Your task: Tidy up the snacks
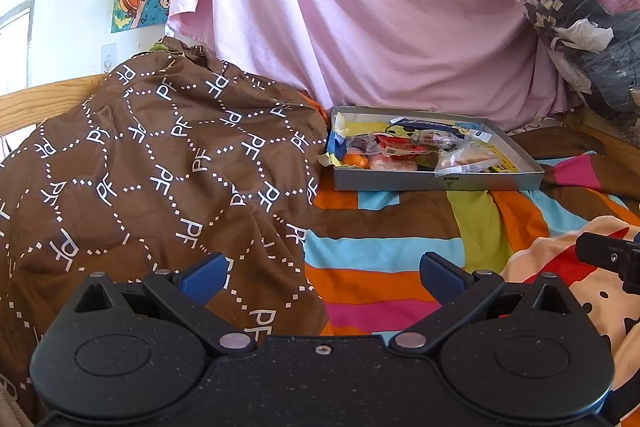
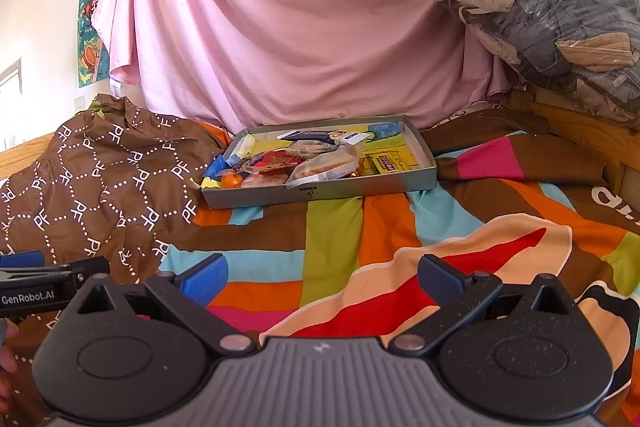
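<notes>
- A brown patterned cloth [image 2: 100, 179] is heaped at the left, right against the left end of the grey tray [image 2: 424, 157]; a gripper swung in from that side could snag it or drag it over the tray's torn corner.
- The left gripper [image 1: 324, 277] is held low over the striped bedspread [image 1: 384, 251], well short of the tray, jaws spread wide and nothing between the blue pads [image 1: 204, 277]. From here a long reach is needed, and a misjudged approach could shove the tray instead of entering it.
- The snacks [image 2: 304, 163] are piled loosely inside the tray, crowded toward its left and front: a small orange fruit [image 2: 231, 180], clear-wrapped biscuits [image 2: 324, 165], a yellow box [image 2: 386, 163]. Overlapping wrappers are likely to slip, or two packets may be lifted at once.
- The tray is resting on soft bedding, not a firm surface; downward pressure on a wall could tip it and spill the contents.
- The right gripper [image 2: 322, 279] is likewise wide open and empty, back from the tray. With both tools close together, a collision between them is possible if both are advanced at once.
</notes>
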